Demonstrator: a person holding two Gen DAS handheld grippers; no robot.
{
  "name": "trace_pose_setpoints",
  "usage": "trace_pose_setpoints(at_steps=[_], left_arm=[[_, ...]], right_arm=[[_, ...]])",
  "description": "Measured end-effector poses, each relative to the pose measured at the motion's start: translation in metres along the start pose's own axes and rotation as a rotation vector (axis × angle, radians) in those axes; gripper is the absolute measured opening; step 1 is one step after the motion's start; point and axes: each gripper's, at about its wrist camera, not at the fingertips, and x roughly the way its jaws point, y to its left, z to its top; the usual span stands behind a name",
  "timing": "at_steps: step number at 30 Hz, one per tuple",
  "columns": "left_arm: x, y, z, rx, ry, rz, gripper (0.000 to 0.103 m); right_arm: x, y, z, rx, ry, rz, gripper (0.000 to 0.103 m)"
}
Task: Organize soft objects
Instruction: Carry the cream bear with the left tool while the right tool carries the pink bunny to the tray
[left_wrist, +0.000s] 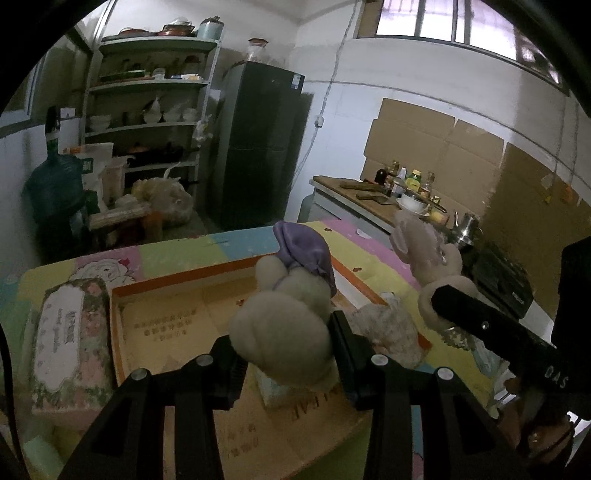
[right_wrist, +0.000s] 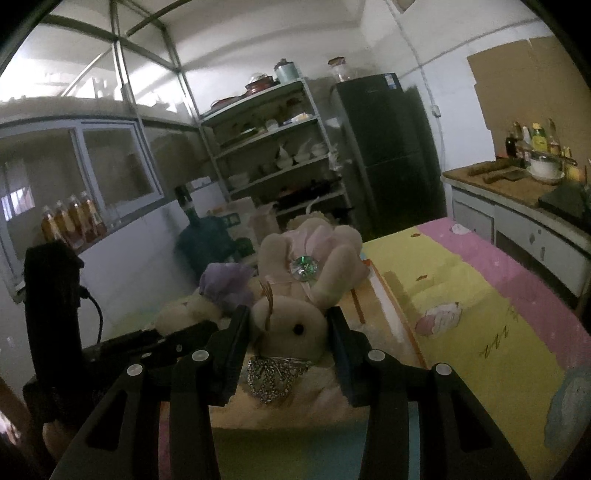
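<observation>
My left gripper (left_wrist: 286, 345) is shut on a beige plush toy with a purple cap (left_wrist: 291, 306), held above the open orange cardboard box (left_wrist: 177, 317). My right gripper (right_wrist: 288, 332) is shut on a beige plush rabbit with a pink bow and a green gem (right_wrist: 295, 295), held above the table. The rabbit also shows in the left wrist view (left_wrist: 428, 258), right of the box, with the right gripper (left_wrist: 439, 302) clamped on it. The purple-capped toy shows in the right wrist view (right_wrist: 218, 291), with the left gripper (right_wrist: 184, 328) beside it. A third pale soft toy (left_wrist: 388, 328) lies in the box's right end.
A floral tissue box (left_wrist: 70, 339) lies left of the orange box on the colourful tablecloth (right_wrist: 480, 314). A counter with bottles, a bowl and a kettle (left_wrist: 406, 199) stands at the right. A black fridge (left_wrist: 258, 147), shelves (left_wrist: 147, 110) and a water jug (left_wrist: 55, 184) stand behind.
</observation>
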Motion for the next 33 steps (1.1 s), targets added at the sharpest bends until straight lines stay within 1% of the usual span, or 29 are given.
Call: trace_pose_setpoints(at_steps=[5,14,25,28,33], left_arm=[[0.016,0.001,0.011,-0.007,0.012,0.010,0.042],[0.041,0.009,0.019,-0.036,0.049,0.010,0.042],[0.070,0.020,0.018,-0.077,0.127,-0.002,0.042],[0.076,0.022,0.018,-0.087,0.142,-0.011,0.042],[0.083,0.026,0.017,-0.097,0.162,-0.012,0.042]], right_arm=[[0.015,-0.005,0.008,-0.011,0.019,-0.004,0.044],[0.044,-0.016,0.015,-0.021,0.077,-0.006,0.044],[0.078,-0.027,0.016,-0.006,0.172,-0.020,0.044],[0.087,-0.030,0.014,0.004,0.204,-0.022,0.044],[0.096,-0.034,0.011,0.015,0.232,-0.016,0.044]])
